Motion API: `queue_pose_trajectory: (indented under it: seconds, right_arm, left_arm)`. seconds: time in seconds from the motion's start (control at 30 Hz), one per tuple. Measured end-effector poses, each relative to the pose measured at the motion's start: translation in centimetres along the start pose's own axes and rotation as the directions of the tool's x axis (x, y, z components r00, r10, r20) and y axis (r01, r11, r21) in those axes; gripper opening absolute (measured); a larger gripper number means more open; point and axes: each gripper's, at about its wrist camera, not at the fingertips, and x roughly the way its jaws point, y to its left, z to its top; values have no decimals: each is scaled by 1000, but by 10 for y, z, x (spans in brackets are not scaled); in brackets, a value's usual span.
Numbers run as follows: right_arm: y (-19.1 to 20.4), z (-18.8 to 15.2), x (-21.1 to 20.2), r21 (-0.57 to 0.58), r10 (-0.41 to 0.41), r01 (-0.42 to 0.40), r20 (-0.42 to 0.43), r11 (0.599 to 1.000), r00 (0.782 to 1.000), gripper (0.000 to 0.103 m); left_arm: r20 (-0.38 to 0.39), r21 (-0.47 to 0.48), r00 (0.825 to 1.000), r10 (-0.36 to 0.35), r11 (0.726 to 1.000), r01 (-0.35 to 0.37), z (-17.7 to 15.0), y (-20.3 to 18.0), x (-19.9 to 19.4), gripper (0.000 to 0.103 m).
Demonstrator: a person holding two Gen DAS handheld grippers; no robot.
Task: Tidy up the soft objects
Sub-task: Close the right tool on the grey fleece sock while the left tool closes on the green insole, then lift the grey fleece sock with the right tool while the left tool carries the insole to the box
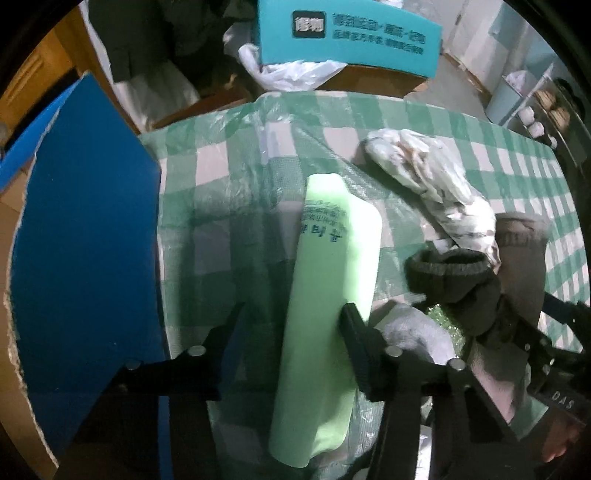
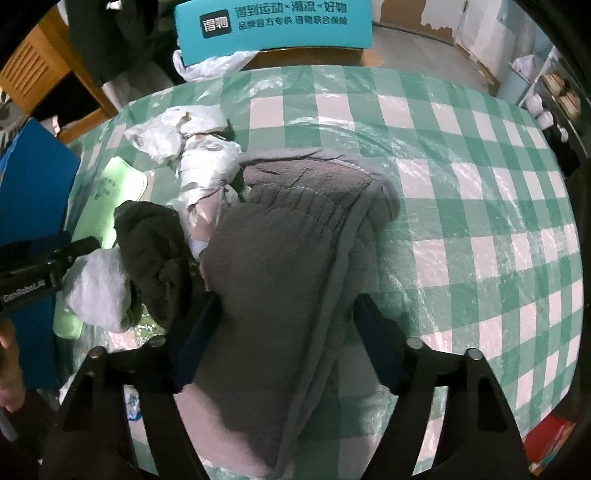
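Note:
A pale green roll with printed text lies on the green-checked tablecloth. My left gripper points down over it and straddles it; the right finger touches the roll, while a gap shows at the left finger, so it stands open. A folded grey towel fills the space between the fingers of my right gripper, and both pads press its sides. Between the two lie a dark knit piece, a white knit piece and a crumpled white patterned cloth.
A blue board stands along the table's left edge. A teal box and a white plastic bag sit beyond the far edge. Bare checked cloth spreads to the right of the towel. Shelves stand at far right.

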Motion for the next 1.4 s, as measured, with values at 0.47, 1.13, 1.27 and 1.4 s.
queue_pose_trajectory:
  seconds: [0.47,1.13,1.27,1.4]
  right_arm:
    - [1,-5,-29,-16,7,-6,34,1000,999,30]
    - [-4,-5,-93,-22,-2,5,156,1000,988,28]
    - [-2,-2,-104,-32,7,-1,184,999,983,28]
    - [4,-1,-113,-48,10,-1,206,999,979,28]
  left_arm:
    - [64,18,997,-52,999,51,-7,1,-24,5]
    - [194,53,975,-107,994,99,-18,-5,-92,5]
    - [220,66,970,-107,993,95,-23,-6,-106,5]
    - [244,75,964,-106,993,90,-27,-6,-117,5]
